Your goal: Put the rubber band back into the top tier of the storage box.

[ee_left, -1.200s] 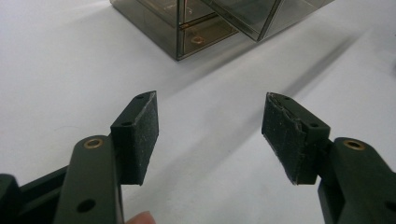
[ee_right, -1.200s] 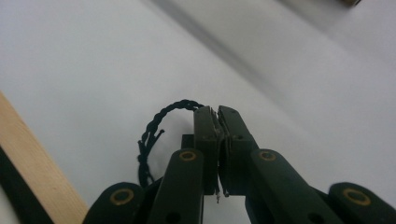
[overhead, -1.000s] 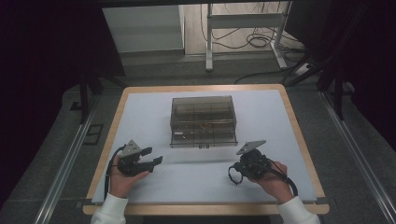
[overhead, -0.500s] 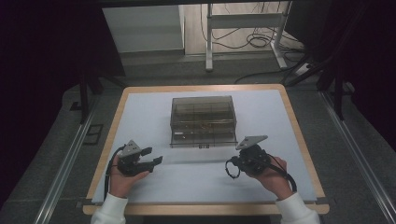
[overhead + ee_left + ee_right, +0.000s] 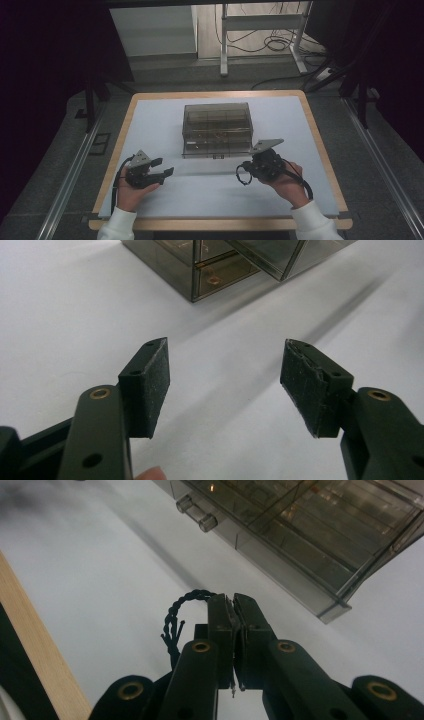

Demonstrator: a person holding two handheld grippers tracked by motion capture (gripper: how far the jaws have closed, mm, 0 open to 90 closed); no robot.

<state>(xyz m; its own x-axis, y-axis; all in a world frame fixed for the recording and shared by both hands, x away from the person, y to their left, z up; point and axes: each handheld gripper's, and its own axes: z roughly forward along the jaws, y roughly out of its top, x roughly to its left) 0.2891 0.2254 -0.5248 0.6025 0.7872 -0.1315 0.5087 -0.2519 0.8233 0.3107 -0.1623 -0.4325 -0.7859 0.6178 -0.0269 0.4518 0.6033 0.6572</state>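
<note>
Smoky plastic drawer box (image 5: pixel 217 129) stands beyond braided black loop (image 5: pixel 181 611).

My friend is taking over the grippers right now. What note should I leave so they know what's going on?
Left gripper: open, empty, low over the table, left of the drawer box.
Right gripper: shut on a black twisted cord loop, lifted just in front of the clear drawer box.
Done: cord picked up.
Left: probably open a drawer by its knob and put the cord inside; both drawers look closed.
</note>
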